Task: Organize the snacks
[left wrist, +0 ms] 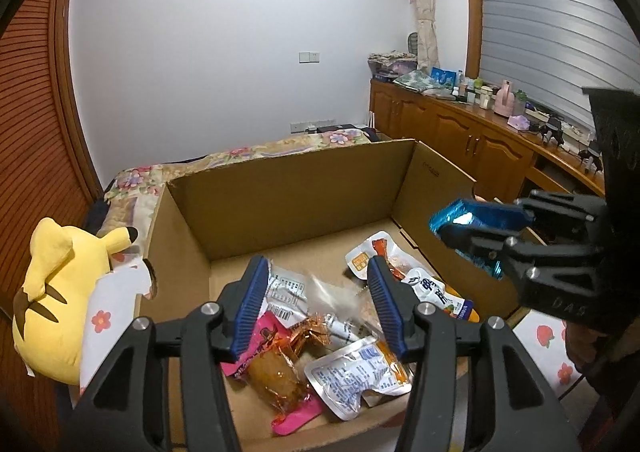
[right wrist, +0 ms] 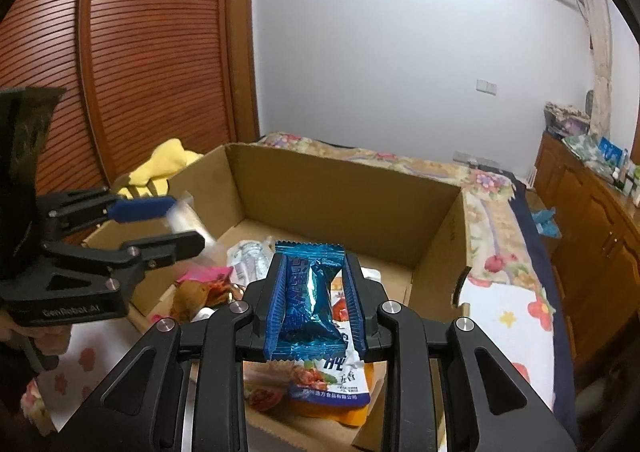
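An open cardboard box on the bed holds several snack packets: a pink-wrapped one, a clear white one and a white-orange one. My left gripper is open over the box, with a blurred clear packet between its blue pads; in the right wrist view a pale packet sits at its fingertips. My right gripper is shut on a shiny blue snack packet and holds it above the box's right side; it also shows in the left wrist view.
A yellow plush toy lies left of the box. The flowered bedspread runs to the right. A wooden cabinet with clutter stands at the right wall. A slatted wooden door is on the left.
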The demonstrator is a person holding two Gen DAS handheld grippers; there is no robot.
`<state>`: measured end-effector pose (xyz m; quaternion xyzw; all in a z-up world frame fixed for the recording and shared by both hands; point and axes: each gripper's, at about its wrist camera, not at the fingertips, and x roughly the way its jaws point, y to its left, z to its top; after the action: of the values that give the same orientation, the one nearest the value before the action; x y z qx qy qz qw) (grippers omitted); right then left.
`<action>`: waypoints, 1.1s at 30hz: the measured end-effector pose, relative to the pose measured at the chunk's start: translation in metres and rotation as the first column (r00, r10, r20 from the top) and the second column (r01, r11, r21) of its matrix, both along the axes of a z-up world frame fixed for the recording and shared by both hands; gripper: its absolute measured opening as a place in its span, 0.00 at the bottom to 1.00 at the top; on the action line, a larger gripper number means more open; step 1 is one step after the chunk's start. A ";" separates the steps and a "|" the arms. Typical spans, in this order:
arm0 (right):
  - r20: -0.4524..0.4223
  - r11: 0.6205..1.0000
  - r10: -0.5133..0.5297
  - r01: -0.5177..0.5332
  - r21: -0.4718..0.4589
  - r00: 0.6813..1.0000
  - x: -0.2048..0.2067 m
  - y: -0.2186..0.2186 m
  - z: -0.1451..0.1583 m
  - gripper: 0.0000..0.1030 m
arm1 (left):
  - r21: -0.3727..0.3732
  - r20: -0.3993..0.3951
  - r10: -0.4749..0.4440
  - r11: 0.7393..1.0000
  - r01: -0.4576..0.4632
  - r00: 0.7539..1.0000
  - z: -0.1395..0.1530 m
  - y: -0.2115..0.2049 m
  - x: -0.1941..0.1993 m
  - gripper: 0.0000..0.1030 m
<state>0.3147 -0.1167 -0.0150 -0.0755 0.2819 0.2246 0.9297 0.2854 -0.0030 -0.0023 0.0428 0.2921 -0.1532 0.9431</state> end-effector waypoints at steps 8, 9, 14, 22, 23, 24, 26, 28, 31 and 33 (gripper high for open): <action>-0.021 1.000 -0.016 0.016 0.009 1.000 0.003 0.000 -0.007 0.28 | 0.000 0.004 0.017 1.000 -0.017 1.000 -0.003 0.000 0.002 0.53; -0.024 1.000 -0.017 0.018 0.013 1.000 0.004 -0.001 -0.007 0.29 | 0.000 0.004 0.020 1.000 -0.020 1.000 -0.004 0.000 0.001 0.53; -0.027 1.000 -0.023 0.023 0.017 0.999 0.002 -0.002 -0.008 0.32 | 0.005 0.002 0.028 1.000 -0.028 1.000 -0.006 0.000 -0.002 0.54; -0.011 0.999 -0.033 0.034 0.030 0.999 -0.016 -0.004 -0.002 0.35 | 0.000 0.024 0.039 0.999 -0.039 0.999 -0.001 0.000 -0.026 0.59; -0.006 0.999 -0.036 0.036 0.032 0.999 -0.020 -0.004 -0.001 0.36 | 0.000 0.028 0.040 0.999 -0.040 0.999 0.001 0.000 -0.030 0.60; -0.003 0.999 -0.038 0.038 0.032 0.999 -0.023 -0.005 0.000 0.36 | -0.001 0.034 0.042 0.999 -0.042 0.999 0.003 0.000 -0.035 0.62; 0.006 0.998 -0.045 0.045 0.036 0.999 -0.030 -0.006 0.003 0.39 | 0.000 0.041 0.047 0.999 -0.047 0.998 0.007 0.001 -0.042 0.62; 0.016 0.998 -0.054 0.053 0.042 0.998 -0.036 -0.007 0.006 0.42 | 0.002 0.056 0.055 0.998 -0.055 0.997 0.011 0.003 -0.050 0.65; 0.033 0.997 -0.069 0.068 0.048 0.997 -0.048 -0.009 0.013 0.47 | -0.005 0.086 0.069 0.998 -0.069 0.994 0.019 0.005 -0.063 0.69; 0.048 0.996 -0.079 0.077 0.053 0.996 -0.056 -0.012 0.017 0.49 | -0.007 0.101 0.076 0.997 -0.076 0.992 0.024 0.007 -0.072 0.71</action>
<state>0.2590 -0.1285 0.0019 -0.0463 0.2555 0.1932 0.9462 0.2138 0.0035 0.0212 0.0378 0.2453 -0.1154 0.9618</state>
